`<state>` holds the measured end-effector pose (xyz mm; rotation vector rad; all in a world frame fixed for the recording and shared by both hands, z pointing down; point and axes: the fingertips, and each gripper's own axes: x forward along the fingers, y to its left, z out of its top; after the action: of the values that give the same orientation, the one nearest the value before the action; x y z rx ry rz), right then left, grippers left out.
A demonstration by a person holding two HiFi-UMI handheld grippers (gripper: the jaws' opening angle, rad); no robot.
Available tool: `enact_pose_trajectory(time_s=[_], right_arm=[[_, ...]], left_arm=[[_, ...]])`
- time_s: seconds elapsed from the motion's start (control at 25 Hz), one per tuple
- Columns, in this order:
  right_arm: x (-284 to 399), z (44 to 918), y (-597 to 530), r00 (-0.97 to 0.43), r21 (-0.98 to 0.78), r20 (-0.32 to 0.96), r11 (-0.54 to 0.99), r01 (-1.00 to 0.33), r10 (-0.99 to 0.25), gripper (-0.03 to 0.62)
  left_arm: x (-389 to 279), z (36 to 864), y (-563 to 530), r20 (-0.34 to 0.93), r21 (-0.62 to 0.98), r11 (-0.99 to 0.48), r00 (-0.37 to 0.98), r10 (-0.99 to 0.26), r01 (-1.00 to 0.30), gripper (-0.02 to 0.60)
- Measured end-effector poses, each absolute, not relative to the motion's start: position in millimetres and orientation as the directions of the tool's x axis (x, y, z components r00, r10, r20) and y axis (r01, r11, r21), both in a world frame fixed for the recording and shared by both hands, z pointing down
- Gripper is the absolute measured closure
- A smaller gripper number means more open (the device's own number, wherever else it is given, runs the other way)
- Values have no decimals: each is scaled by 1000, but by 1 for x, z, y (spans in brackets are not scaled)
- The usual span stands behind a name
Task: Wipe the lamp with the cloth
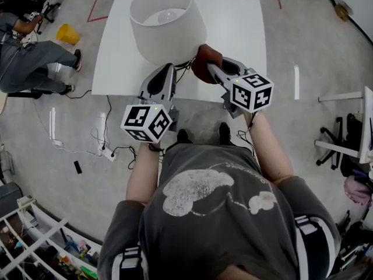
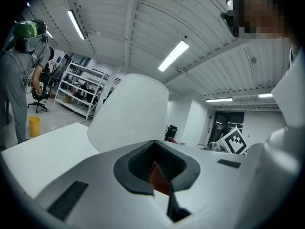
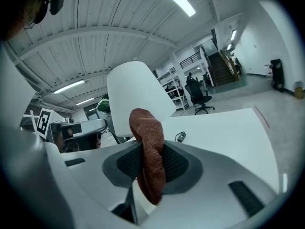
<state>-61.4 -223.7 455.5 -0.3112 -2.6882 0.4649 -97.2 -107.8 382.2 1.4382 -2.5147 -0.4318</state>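
status: the wipe has not begun. you are at the approach step, cloth in hand, contact not confirmed. the right gripper (image 3: 149, 168) is clamped on the cloth (image 3: 147, 142), a rust-brown fold that stands up out of the jaws and hangs below them. the left gripper (image 2: 159, 171) has its jaws drawn together to a narrow slit, with nothing confirmed between them. the reddish sliver visible in that slit is judged to be the cloth seen beyond, not a gripped item. the lamp (image 1: 167, 22) stands upright on the white table (image 1: 242, 37), left of the table's centre, and its white shade (image 2: 128, 113) flares downward. in the head view both grippers reach over the near edge of the table. the left sits just beside the lower rim of the shade, and the right sits just to the right of that rim with the cloth near it. whether the cloth touches the shade cannot be determined. next move: bring the right gripper forward and left until the free fold lies flat on the shade wall, then stroke along the surface with light pressure. the shade is probably light and may tip or turn if pushed hard, so consider bracing it with the left gripper on the opposite side. mind the thin dark cable (image 1: 185, 65) near the left jaws.
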Motion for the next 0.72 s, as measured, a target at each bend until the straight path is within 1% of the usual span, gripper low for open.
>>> enact_pose_trajectory(time_s=[0.16, 0.36, 0.52, 0.72], right_arm=[[-59, 428, -230, -899, -370, 281, 902, 223, 337, 502], [-57, 388, -252, -893, -321, 195, 887, 333, 406, 502], [-70, 354, -255, -868, -295, 128, 854, 428, 479, 502], [-88, 320, -240, -817, -245, 79, 805, 540, 572, 502]], left_arm=[[-91, 369, -116, 18, 335, 516, -543, -840, -788, 574], [-85, 331, -129, -46, 274, 581, -613, -788, -767, 574], [-86, 303, -136, -103, 244, 624, -659, -745, -743, 574], [-89, 279, -140, -151, 219, 675, -708, -690, -705, 574]])
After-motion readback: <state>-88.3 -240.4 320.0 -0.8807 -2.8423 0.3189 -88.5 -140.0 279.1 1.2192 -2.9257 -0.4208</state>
